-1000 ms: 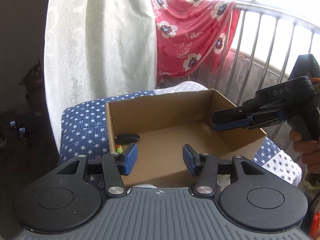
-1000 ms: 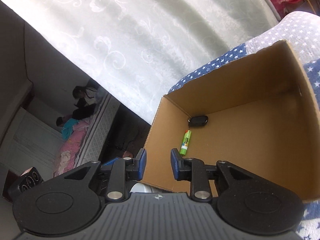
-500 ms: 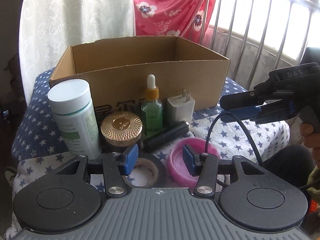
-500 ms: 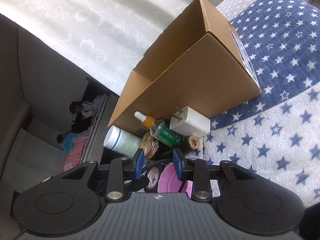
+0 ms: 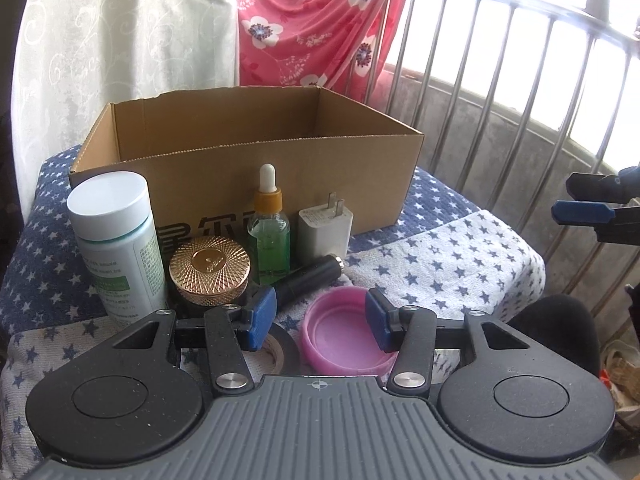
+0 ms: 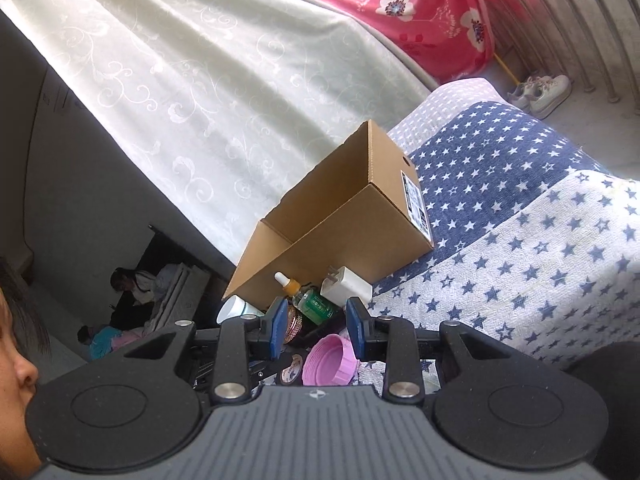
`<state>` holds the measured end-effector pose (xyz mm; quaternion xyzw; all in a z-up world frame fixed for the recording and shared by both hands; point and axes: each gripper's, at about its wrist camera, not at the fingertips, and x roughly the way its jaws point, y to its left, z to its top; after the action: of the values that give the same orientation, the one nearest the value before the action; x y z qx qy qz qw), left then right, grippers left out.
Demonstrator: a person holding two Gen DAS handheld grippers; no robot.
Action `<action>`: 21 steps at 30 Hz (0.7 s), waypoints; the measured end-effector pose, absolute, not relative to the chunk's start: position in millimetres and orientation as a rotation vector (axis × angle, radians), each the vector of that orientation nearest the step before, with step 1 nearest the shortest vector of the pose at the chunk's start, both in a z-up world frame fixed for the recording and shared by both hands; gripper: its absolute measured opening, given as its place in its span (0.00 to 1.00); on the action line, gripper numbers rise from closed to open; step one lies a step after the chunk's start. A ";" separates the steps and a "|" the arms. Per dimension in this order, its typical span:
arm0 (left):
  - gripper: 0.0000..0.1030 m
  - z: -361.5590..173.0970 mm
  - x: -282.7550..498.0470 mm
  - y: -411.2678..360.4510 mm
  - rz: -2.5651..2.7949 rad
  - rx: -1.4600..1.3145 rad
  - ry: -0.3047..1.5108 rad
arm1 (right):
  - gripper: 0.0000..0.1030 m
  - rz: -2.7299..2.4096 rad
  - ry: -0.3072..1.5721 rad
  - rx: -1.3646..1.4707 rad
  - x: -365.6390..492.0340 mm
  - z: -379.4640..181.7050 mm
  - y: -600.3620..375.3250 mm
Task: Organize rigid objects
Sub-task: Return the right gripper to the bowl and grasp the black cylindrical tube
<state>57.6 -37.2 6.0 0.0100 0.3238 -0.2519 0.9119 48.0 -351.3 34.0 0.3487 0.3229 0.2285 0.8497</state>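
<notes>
An open cardboard box [image 5: 256, 160] stands on a star-patterned cloth [image 5: 460, 248]. In front of it stand a white bottle [image 5: 116, 240], a gold-lidded jar [image 5: 209, 270], a green dropper bottle [image 5: 268, 224], a white plug adapter [image 5: 325, 230], a black cylinder [image 5: 310, 278], a tape roll [image 5: 280, 350] and a pink lid [image 5: 340, 332]. My left gripper [image 5: 320, 320] is open and empty, just above the pink lid. My right gripper [image 6: 316, 332] is open and empty, held back from the same group; its fingers [image 5: 580, 212] show at the right edge of the left wrist view.
A white curtain [image 5: 120, 32] and a red floral cloth [image 5: 304, 28] hang behind the box. A metal railing [image 5: 520, 92] runs along the right. White shoes [image 6: 540, 92] lie on the floor beyond the cloth. A person's face [image 6: 16, 360] is at the left edge.
Both grippers have pulled back from over the box to in front of it. The right gripper has moved away to the right. Its jaws have opened wider.
</notes>
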 end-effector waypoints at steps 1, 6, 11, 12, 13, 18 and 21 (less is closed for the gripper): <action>0.47 2.8 59.5 -38.8 -0.512 0.026 0.677 | 0.33 0.486 0.700 0.740 54.7 26.3 -345.0; 0.47 -11.0 68.6 -45.7 -0.439 0.075 0.704 | 0.33 0.526 0.768 0.722 93.0 -10.3 -301.7; 0.48 -16.9 81.1 -44.3 -0.428 0.040 0.741 | 0.33 0.513 0.794 0.691 126.7 -32.7 -275.1; 0.48 -17.5 83.4 -44.0 -0.427 0.033 0.748 | 0.33 0.512 0.798 0.691 132.0 -36.3 -272.4; 0.48 -17.8 85.2 -43.7 -0.426 0.028 0.749 | 0.33 0.512 0.802 0.689 135.4 -38.5 -270.6; 0.48 -18.9 93.3 -44.7 -0.430 0.015 0.758 | 0.33 0.546 0.827 0.686 152.1 -49.1 -260.6; 0.48 -18.5 97.6 -50.0 -0.433 0.016 0.771 | 0.32 0.571 0.845 0.684 157.9 -54.6 -255.9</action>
<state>97.6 -50.0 -18.5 0.0076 0.3729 -0.2094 0.9039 157.9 -255.9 -54.6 0.3209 0.3962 0.2681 0.8174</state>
